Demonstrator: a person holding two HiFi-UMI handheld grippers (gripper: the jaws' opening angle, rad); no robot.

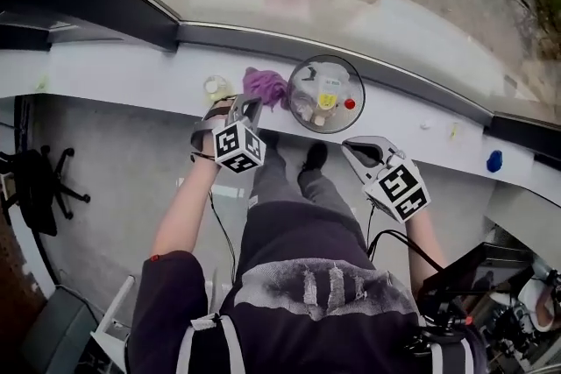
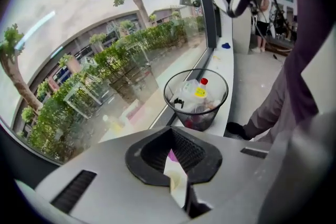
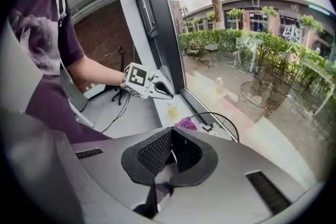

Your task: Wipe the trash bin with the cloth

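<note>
While the jaws of the left gripper and right gripper are pressed together, empty, the purple cloth lies on the window ledge just beside the mesh trash bin; the left, nearest it, should spread wide and pinch a thick fold

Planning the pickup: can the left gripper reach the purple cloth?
Probably yes: the left gripper is right beside the cloth, nothing between them; the trash bin stands aside. Its shut jaws must open first.
</note>
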